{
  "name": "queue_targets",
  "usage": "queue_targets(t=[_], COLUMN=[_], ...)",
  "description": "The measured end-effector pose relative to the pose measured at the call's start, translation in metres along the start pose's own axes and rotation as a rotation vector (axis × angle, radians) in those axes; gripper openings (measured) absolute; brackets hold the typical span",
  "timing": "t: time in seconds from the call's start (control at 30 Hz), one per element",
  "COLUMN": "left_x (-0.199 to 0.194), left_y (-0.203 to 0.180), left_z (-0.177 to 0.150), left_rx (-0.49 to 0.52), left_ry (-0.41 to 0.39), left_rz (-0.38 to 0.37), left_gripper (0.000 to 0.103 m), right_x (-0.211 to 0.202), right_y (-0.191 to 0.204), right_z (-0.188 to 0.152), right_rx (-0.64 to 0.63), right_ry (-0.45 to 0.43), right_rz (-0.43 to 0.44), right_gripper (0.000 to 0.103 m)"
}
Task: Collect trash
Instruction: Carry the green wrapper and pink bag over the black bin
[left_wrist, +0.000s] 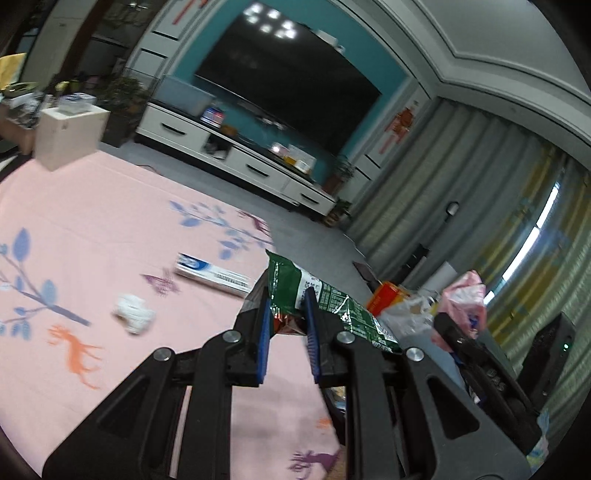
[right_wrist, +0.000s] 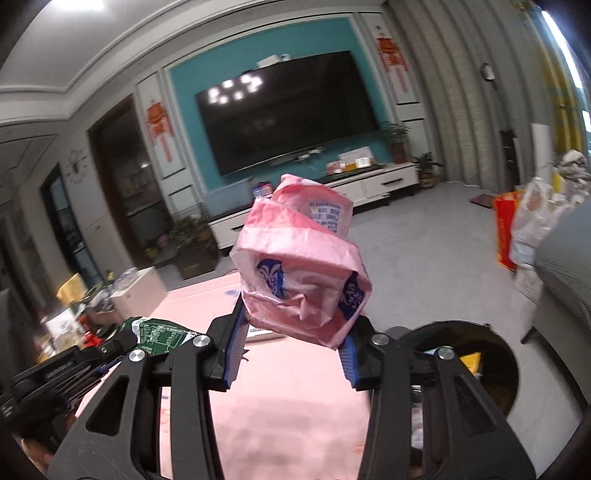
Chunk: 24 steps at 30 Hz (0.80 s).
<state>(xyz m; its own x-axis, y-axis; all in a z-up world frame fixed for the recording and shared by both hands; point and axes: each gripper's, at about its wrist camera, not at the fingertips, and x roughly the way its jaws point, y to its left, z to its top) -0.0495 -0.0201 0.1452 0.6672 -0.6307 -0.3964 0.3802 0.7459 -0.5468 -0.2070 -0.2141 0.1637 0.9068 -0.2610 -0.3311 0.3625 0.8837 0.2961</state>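
Note:
My left gripper (left_wrist: 287, 295) is shut on a green snack wrapper (left_wrist: 332, 302), held above the pink flowered tablecloth (left_wrist: 92, 236). The same wrapper (right_wrist: 162, 334) shows at the left of the right wrist view. My right gripper (right_wrist: 295, 317) is shut on a crumpled pink plastic bag (right_wrist: 299, 266) with blue print; that bag (left_wrist: 465, 299) appears at the right of the left wrist view. On the cloth lie a toothpaste box (left_wrist: 214, 275) and a crumpled white tissue (left_wrist: 133, 314). A dark round bin (right_wrist: 476, 365) sits low at the right, beside the table.
A beige box (left_wrist: 70, 136) stands at the cloth's far left corner. Beyond the table are a white TV cabinet (left_wrist: 236, 155) and a large TV (right_wrist: 288, 110). Red and white bags (right_wrist: 517, 229) stand on the floor near grey curtains and a grey sofa edge (right_wrist: 565, 266).

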Motion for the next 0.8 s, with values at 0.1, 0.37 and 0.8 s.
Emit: queue_targets(t=[0.1, 0.37, 0.8], left_x=[0.024, 0.078, 0.165], left_y=[-0.021, -0.072, -0.128], left_z=[-0.011, -0.042, -0.098], left_rx=[0.004, 0.061, 0.144], left_ry=[0.068, 0.185, 0.35], left_rz=[-0.046, -0.098, -0.083], left_gripper=[0.018, 0.018, 0.018], right_x=[-0.003, -0.009, 0.018], right_y=[-0.019, -0.075, -0.142], right_z=[0.002, 0.002, -0.015], right_rx=[0.038, 0.144, 0.268], right_ry=[-0.006, -0.024, 0.079], right_rz=[-0.026, -0.094, -0.198], right_gripper=[0.044, 0.044, 0.044])
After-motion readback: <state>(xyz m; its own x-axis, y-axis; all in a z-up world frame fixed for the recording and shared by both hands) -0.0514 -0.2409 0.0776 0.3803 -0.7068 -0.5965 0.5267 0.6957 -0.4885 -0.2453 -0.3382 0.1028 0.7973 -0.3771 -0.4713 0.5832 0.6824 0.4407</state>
